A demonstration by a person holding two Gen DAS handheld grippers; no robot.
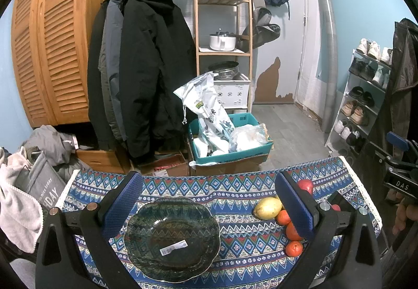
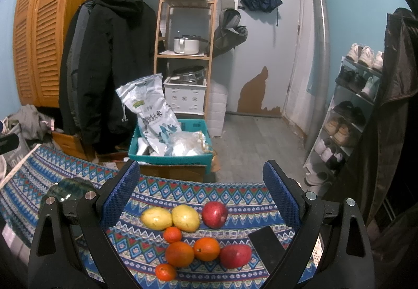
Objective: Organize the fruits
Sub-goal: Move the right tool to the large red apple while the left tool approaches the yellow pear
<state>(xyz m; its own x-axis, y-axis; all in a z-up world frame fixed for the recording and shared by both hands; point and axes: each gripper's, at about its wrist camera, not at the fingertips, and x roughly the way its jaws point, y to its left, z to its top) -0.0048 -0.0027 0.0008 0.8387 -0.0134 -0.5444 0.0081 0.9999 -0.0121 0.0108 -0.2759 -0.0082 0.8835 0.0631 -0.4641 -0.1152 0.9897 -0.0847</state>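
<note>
Left wrist: left gripper [image 1: 207, 204] wide, level over plate [image 1: 172, 239]; right gripper [image 2: 202, 191] wide above fruits [image 2: 193, 234].

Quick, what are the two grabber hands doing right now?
Left gripper: open, holding nothing, above the glass plate.
Right gripper: open, holding nothing, above the fruits.

The left gripper [image 1: 207, 200] hangs with jaws spread above a dark glass plate [image 1: 172, 239]; a lemon [image 1: 267, 208] and oranges [image 1: 294, 248] lie right of it on the bench [image 1: 235, 257].
</note>
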